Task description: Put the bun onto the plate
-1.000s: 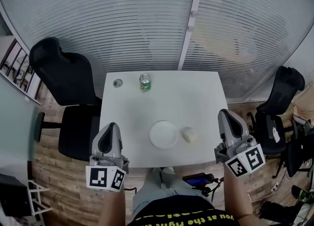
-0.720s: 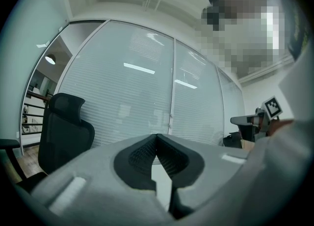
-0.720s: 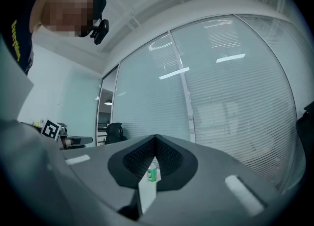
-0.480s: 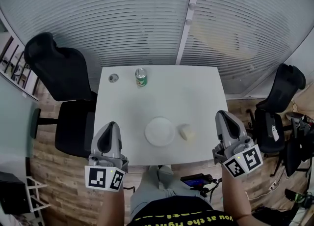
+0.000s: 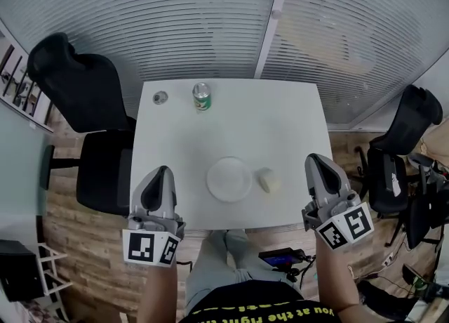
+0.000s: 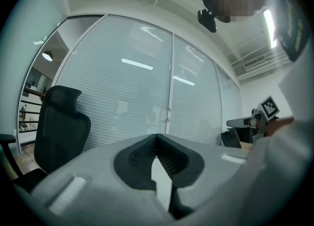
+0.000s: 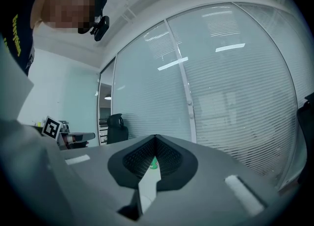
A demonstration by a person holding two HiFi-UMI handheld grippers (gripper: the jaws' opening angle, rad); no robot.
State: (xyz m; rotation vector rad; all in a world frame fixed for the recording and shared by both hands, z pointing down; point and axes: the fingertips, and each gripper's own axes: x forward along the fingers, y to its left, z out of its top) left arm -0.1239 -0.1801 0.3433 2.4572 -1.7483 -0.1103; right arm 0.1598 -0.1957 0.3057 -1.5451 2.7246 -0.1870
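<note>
A pale bun (image 5: 267,180) lies on the white table (image 5: 280,125), just right of an empty white plate (image 5: 229,179) near the front edge. My left gripper (image 5: 163,172) hovers over the table's front left corner, left of the plate, jaws shut and empty. My right gripper (image 5: 315,161) hangs at the front right corner, right of the bun, also shut with nothing in it. In the left gripper view the jaw tips (image 6: 157,135) meet; in the right gripper view the tips (image 7: 156,137) meet too. Neither gripper touches the bun.
A green can (image 5: 202,97) and a small round silver object (image 5: 161,97) stand at the table's far left. Black office chairs flank the table on the left (image 5: 77,90) and right (image 5: 414,121). A glass wall with blinds (image 5: 210,20) runs behind.
Both grippers have sunk a little near the table's front corners, and the head view has shifted slightly. Jaws stay shut. Bun and plate have not moved on the table.
</note>
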